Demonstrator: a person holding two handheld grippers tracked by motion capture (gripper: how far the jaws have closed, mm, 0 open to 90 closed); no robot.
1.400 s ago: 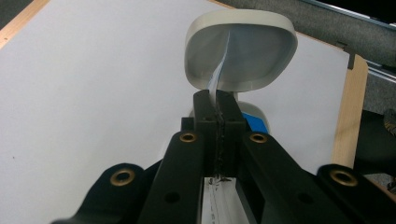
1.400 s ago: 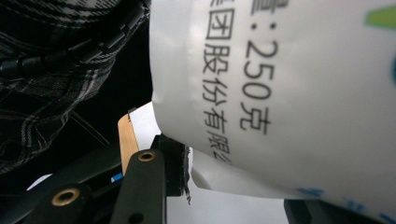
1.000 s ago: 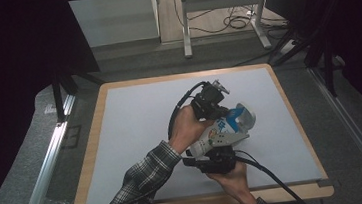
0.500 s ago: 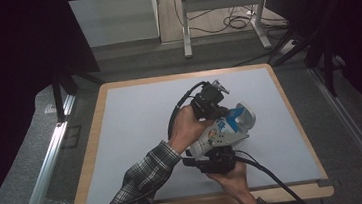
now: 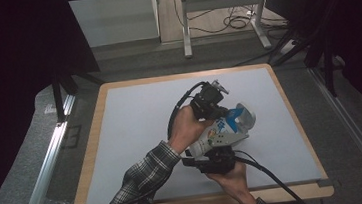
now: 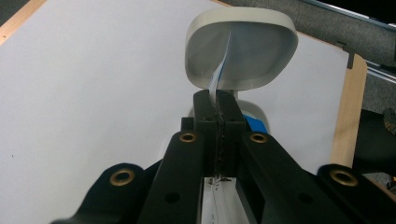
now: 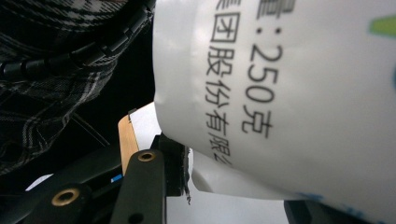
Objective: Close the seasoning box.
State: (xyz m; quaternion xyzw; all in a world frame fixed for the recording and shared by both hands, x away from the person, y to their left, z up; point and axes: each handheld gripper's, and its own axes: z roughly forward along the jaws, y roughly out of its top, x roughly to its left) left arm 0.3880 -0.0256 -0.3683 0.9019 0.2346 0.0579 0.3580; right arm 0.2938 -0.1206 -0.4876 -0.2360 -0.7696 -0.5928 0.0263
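**Change.** Across the last second nothing has shifted in the high view; both hands hold the same pose, so the peel reads as paused mid-pull, not finished.

**Near.** At the lower centre of the high view, the right hand carries the right gripper. Its jaws stand part-spread and clamp the body of the white tub. In the right gripper view, one pad presses the printed wall of the tub, beside a plaid sleeve.

**Middle.** The tub is held tilted above the grey mat, right of centre, mouth toward the upper right. The left gripper has its jaws pressed together on a thin lid film. The film runs edge-on from the left gripper to the tub's rim.

**Far.** The mat's wooden border lies well apart. Beyond it are desk legs and floor cables. Nothing obstructs the pull; the film's remaining attachment likely offers the only resistance.
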